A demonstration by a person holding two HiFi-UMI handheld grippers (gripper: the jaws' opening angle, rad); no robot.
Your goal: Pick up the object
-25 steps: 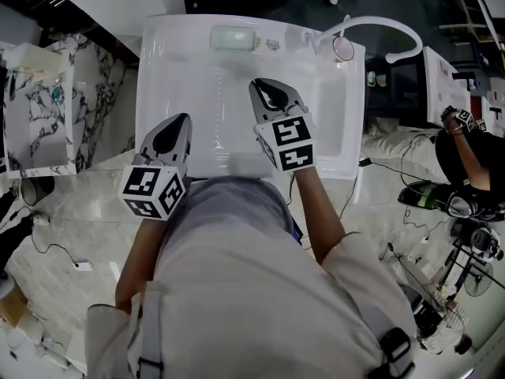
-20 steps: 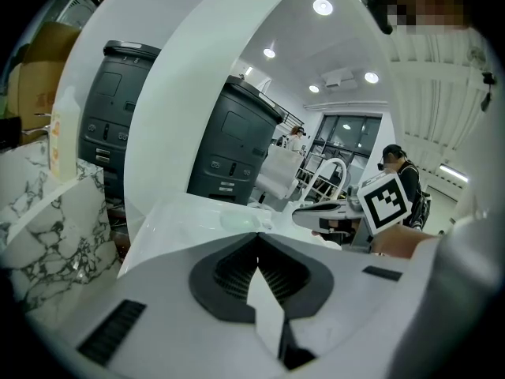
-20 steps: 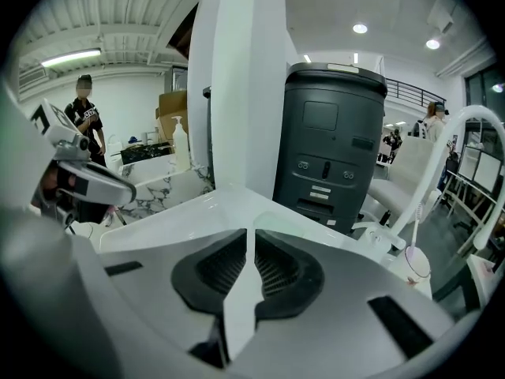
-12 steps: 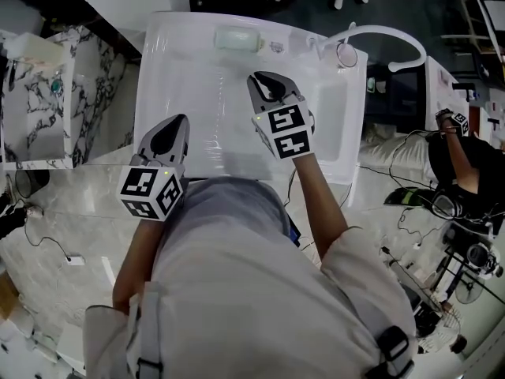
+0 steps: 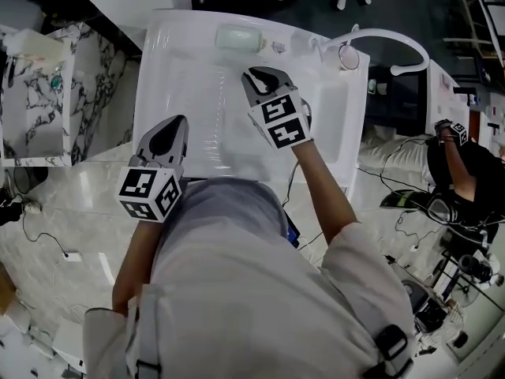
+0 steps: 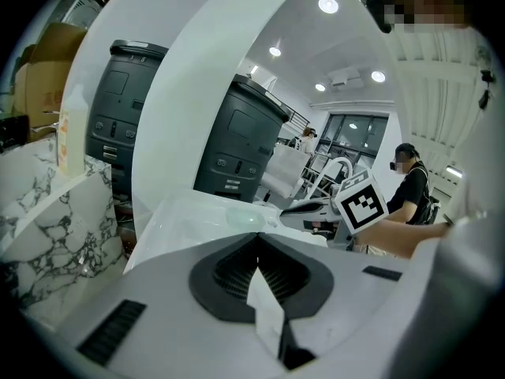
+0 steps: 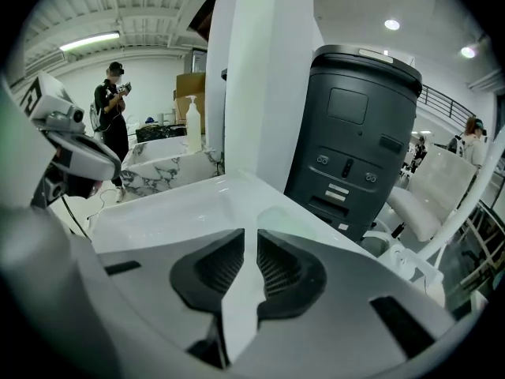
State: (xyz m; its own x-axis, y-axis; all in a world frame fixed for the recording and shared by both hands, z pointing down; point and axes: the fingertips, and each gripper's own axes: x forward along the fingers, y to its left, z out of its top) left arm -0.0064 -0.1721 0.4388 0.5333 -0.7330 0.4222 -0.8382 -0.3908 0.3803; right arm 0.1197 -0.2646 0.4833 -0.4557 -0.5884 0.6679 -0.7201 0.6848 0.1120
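Head view: I am watching the left gripper (image 5: 177, 123) hovering over the 7 o'clock edge of the white table (image 5: 166, 69), with the right gripper (image 5: 256, 76) hovering near its centre. The pale green bar (image 5: 236, 38) is lying at the table's 12 o'clock edge, at 11 o'clock from the right gripper and apart from it.

Left gripper view: the left gripper (image 6: 256, 239) is pressing its jaws together at the tips. The pale green bar (image 6: 245, 215) is lying ahead at 12 o'clock.

Right gripper view: the right gripper (image 7: 251, 239) is clenching its jaws to a thin slit. The pale green bar (image 7: 285, 214) is showing faintly at 1 o'clock.
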